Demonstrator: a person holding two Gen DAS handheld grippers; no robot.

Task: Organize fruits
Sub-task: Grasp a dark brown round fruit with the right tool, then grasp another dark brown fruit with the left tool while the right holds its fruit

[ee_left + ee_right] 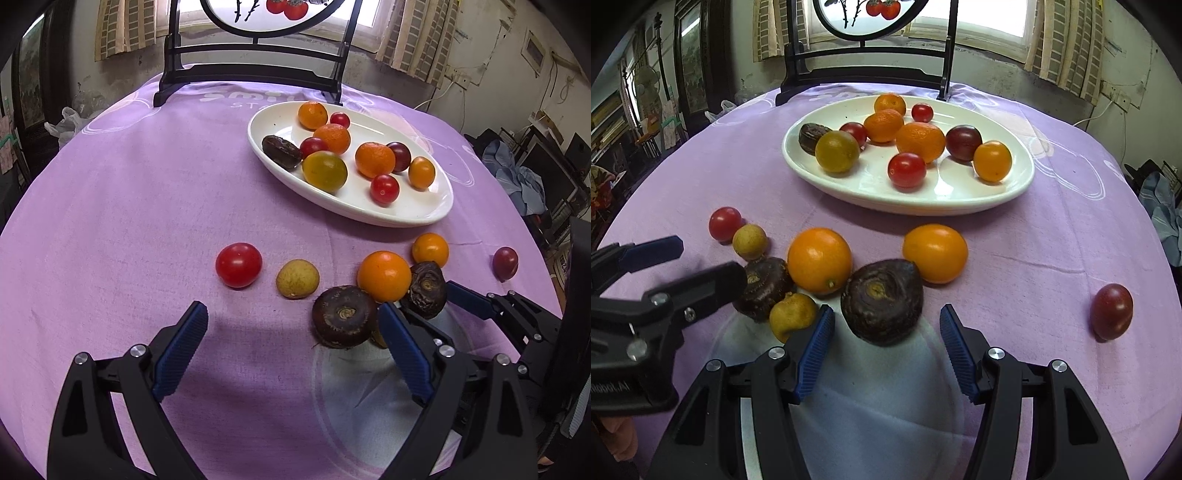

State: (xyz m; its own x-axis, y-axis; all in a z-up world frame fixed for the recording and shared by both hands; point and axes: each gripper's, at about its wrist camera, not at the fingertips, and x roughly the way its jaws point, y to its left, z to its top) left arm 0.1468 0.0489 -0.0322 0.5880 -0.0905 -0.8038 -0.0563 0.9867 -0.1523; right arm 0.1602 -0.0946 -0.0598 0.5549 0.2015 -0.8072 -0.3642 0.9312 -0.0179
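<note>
Right gripper (886,345) is hovering with jaws spread wide, nothing held, just short of a dark water chestnut (882,301) lying on the purple surface (1034,240). Left gripper (291,332) is also gaping wide beside a second chestnut (343,316). Ten fruits are sitting in the white plate (1015,184); others are lying loose nearby.

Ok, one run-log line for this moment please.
left gripper: open, empty | right gripper: open, around dark water chestnut, not closed | white plate: part filled | loose fruit on purple cloth
</note>
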